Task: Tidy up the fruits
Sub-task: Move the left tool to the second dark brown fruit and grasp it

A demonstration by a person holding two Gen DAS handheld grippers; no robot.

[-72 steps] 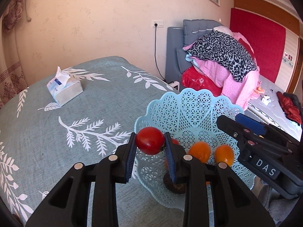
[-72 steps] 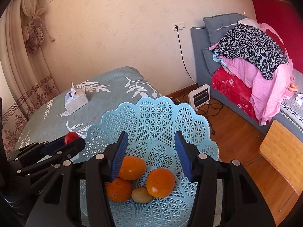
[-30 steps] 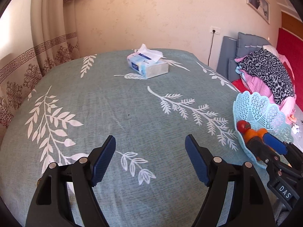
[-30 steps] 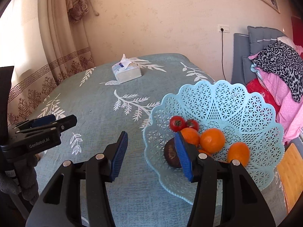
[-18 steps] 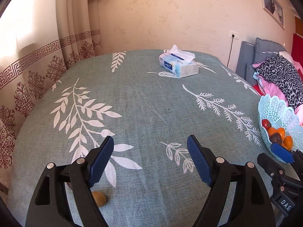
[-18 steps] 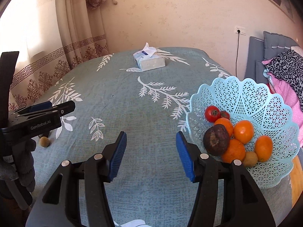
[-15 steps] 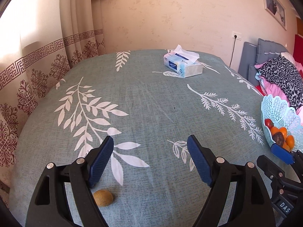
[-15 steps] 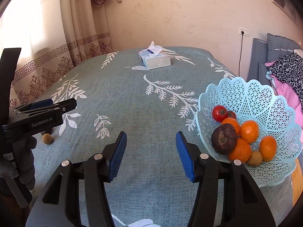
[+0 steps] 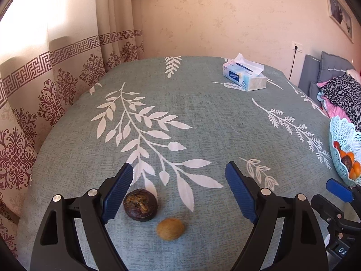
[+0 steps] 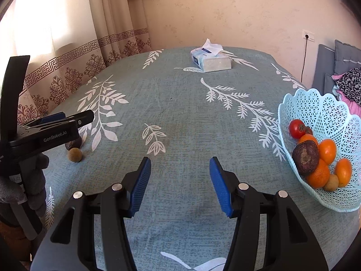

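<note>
A dark purple passion fruit and a small brown kiwi lie on the teal tablecloth, between the fingers of my open, empty left gripper. In the right wrist view the kiwi shows at far left with the passion fruit partly hidden behind the left gripper. A light blue lattice basket at the right holds tomatoes, oranges, a passion fruit and a kiwi. My right gripper is open and empty above the cloth, left of the basket.
A tissue box stands at the far side of the table. Patterned curtains hang along the left edge. A bed with piled clothes is beyond the right edge. The basket sits near the right table edge.
My left gripper let a tomato go into the basket, then swung left across the table to the passion fruit and kiwi. My right gripper backed away from the basket and stays open.
</note>
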